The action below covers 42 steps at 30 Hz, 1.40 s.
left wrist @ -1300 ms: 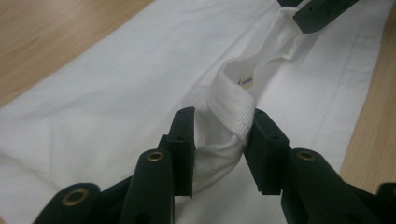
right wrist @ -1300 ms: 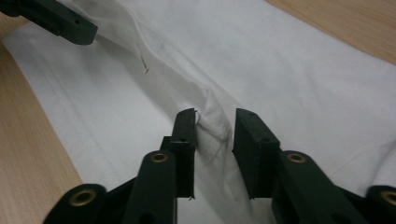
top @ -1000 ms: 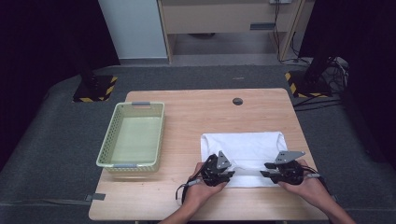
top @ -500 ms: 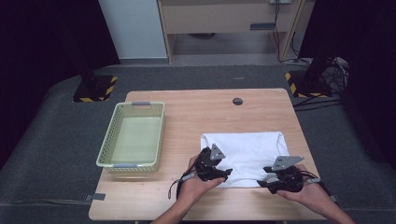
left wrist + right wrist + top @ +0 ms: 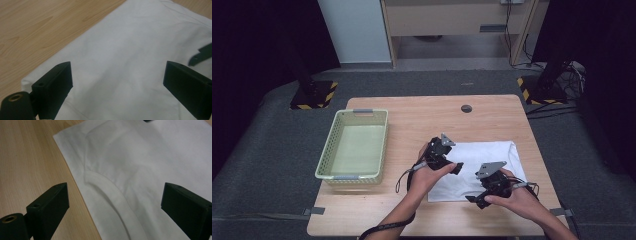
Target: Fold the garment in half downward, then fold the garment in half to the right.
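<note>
Shirt: white shirt (image 5: 492, 162), folded flat, lies near the table's (image 5: 422, 115) front right corner
Left gripper: left gripper (image 5: 457, 168) hangs over the shirt's left part; its jaws have just been opening and stand wide apart, nothing clamped between them
Right gripper: right gripper (image 5: 473, 199) sits at the shirt's front edge; jaws likewise just opened wide, gripping nothing
Basket: pale green basket (image 5: 333, 150) near the table's left edge, well apart from the shirt

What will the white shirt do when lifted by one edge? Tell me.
The shirt would likely droop: it lies flat in soft folds. Probably light, being thin cloth. It may slide or bunch on the smooth table if pushed.
</note>
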{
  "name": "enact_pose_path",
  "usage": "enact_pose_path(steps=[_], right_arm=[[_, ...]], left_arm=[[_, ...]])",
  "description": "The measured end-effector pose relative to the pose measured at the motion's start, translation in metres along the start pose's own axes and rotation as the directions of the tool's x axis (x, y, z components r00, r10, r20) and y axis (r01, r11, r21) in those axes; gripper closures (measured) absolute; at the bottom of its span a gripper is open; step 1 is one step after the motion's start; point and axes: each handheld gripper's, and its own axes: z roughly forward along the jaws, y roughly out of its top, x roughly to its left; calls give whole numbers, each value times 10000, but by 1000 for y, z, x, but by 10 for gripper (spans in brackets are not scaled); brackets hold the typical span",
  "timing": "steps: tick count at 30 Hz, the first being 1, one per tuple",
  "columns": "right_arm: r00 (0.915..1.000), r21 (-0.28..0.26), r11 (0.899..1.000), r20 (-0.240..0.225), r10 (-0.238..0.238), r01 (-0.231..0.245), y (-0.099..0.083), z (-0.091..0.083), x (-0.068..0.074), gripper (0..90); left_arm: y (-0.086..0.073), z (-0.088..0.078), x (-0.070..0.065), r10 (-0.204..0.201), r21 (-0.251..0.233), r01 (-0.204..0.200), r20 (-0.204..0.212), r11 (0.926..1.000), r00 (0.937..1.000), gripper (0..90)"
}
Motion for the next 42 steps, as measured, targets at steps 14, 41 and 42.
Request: enact_pose_path(steps=[14,41,42], right_arm=[[9990,-40,9994,-286,-336,335,38,28,18,162],[9978,123,9978,-40,-655,655,55,87,53,90],[9978,126,9977,-17,-665,665,56,89,53,83]], left_arm=[[-21,-4,45,-798,-455,769,-678,9960,9945,155],[-35,0,61,-1020,-421,984,-924,9943,9905,169],[-35,0,61,-1019,-411,985,-918,9943,9905,169]])
